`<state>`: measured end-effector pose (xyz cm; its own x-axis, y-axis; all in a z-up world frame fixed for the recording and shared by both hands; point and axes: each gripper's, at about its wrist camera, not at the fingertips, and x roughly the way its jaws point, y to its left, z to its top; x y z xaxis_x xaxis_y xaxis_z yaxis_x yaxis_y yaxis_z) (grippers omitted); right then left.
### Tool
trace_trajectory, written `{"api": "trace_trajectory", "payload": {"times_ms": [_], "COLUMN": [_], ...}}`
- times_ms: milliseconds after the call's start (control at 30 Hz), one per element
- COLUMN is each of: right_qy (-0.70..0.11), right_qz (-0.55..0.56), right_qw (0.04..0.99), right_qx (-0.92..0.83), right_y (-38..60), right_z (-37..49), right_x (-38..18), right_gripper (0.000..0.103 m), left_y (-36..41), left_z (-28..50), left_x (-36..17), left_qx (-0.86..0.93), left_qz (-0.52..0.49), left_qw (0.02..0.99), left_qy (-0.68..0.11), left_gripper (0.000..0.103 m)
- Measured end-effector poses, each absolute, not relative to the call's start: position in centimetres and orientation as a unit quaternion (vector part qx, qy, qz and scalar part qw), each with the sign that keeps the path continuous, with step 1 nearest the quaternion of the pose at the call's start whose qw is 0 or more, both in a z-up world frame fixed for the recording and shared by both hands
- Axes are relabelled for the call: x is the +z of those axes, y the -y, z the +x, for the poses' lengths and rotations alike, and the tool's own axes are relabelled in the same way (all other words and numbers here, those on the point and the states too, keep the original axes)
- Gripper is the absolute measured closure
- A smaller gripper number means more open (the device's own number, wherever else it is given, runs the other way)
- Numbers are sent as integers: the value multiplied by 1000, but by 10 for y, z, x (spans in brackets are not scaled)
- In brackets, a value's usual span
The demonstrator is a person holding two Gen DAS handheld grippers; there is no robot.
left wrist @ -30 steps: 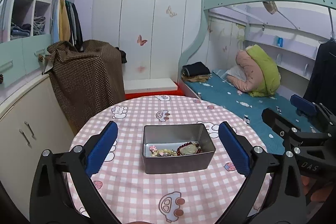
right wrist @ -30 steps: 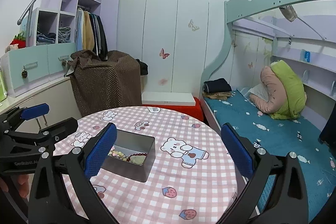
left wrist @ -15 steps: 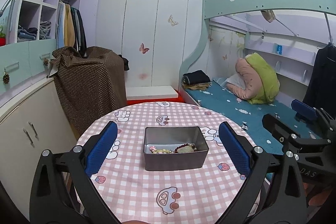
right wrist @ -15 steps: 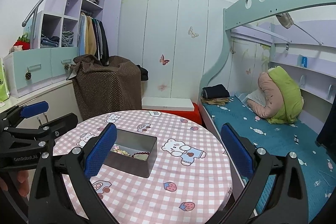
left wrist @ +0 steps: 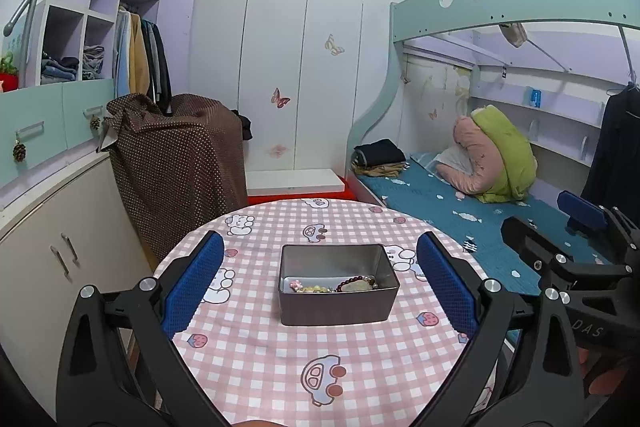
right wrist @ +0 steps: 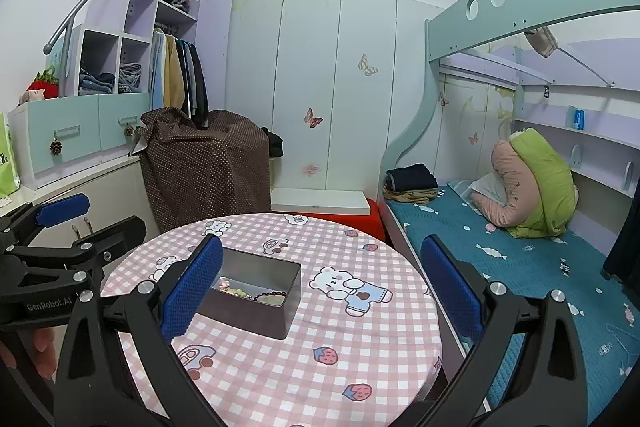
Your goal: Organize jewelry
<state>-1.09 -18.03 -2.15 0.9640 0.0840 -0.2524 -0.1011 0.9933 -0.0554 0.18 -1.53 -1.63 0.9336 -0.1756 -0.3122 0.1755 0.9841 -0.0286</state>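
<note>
Two hand-held tools hover above a round worktop, both empty with their blue pads set wide apart. The left tool (left wrist: pixel 318 283) points straight at a grey metal tin (left wrist: pixel 338 283), which sits between its pads. The right tool (right wrist: pixel 320 285) hangs to the right of the tin, so in its view the tin (right wrist: pixel 251 295) lies at about 9 o'clock, partly behind its left pad. Neither tool touches anything.

The tin stands near the middle of the worktop (left wrist: pixel 280 355), which wears a pink checked cloth with cartoon bears and cars. Inside, against the near wall, lies the jewelry (left wrist: pixel 334 285): a dark red bead bracelet, a pale beaded strand and a small pink piece, heaped together. Nothing else on the cloth looks like jewelry.

This seems to be a hovering stage with no piece gripped. Any next pick would need one tool to dip over the tin's rim and close on a single strand without snagging the others.
</note>
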Motion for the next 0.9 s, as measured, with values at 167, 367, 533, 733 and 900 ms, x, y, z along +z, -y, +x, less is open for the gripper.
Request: {"api": "trace_trajectory", "payload": {"times_ms": [167,367,533,733,900], "right_qy": [-126,-125,-126,-127,-130], "right_qz": [-34,-33,-33,-27,-26], "right_qw": [990,990,990,991,990], "right_qx": [47,49,49,46,48], "right_y": [180,180,179,178,178], "right_z": [-11,-12,-13,-14,-12], "right_x": [-22,-20,-18,-18,-19], "right_gripper": [7,7,7,7,7], "left_y": [16,15,14,13,14], "left_z": [1,-2,-3,-2,1], "left_x": [-16,-15,-14,-13,-13], "left_qx": [-88,-85,-84,-83,-82], "left_qz": [1,2,2,1,0], "left_qw": [984,984,984,984,984], "left_qy": [-157,-156,-157,-158,-160], "left_gripper": [6,6,6,6,6]}}
